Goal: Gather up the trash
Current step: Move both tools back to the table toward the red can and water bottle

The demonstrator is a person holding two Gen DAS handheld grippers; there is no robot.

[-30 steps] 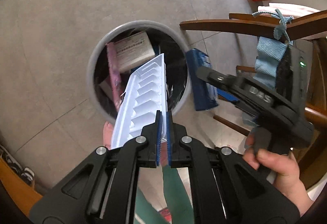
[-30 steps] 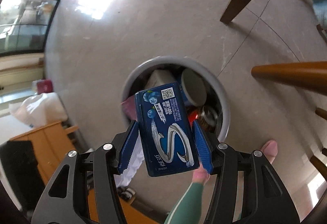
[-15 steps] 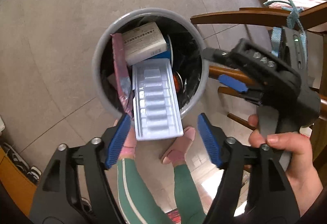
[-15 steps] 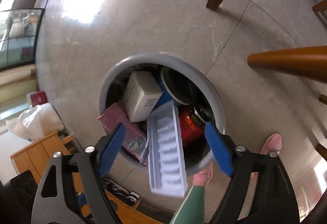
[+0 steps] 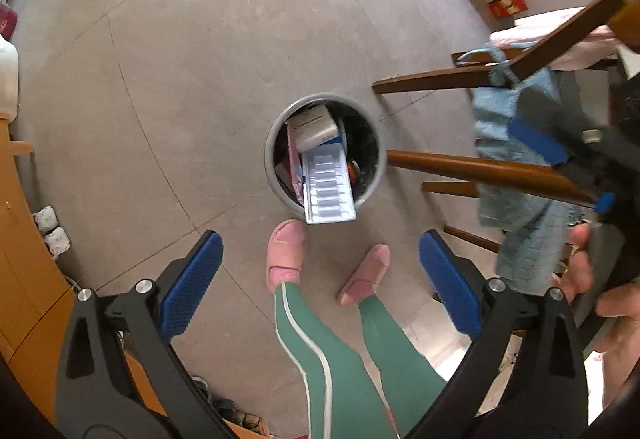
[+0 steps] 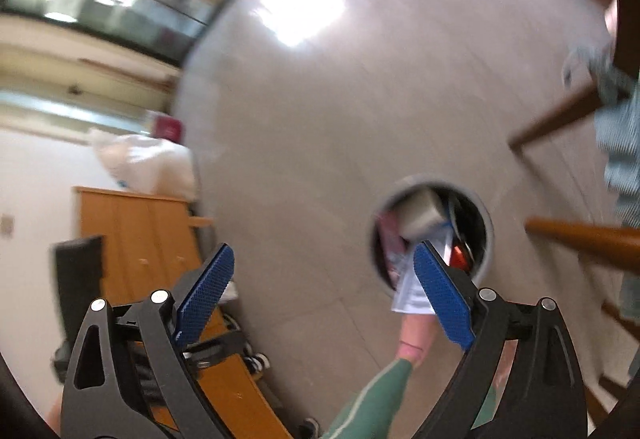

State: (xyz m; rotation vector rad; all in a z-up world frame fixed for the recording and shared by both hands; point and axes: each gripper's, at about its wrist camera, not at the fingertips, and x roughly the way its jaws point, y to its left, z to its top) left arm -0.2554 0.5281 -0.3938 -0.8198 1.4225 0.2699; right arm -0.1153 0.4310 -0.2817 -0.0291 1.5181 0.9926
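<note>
Our left gripper [image 5: 320, 271] is opening, blue pads spread wide with nothing between them, only floor and our pink slippers [image 5: 286, 251] below. Our right gripper [image 6: 320, 291] is opening too and carries nothing; its view is smeared, but the gap is plainly bare.

Straight ahead and below the left gripper stands the grey bin [image 5: 272, 143], crowded with a white box [image 5: 312, 127], a pink packet and a red can. The white plastic tray [image 5: 328, 185] lies slanted in it, long axis running from the bin's middle toward us, its near end poking over the rim. From the right gripper the bin [image 6: 486, 223] sits off to the right, so we judge the left hand better lined up to nudge that tray down.
</note>
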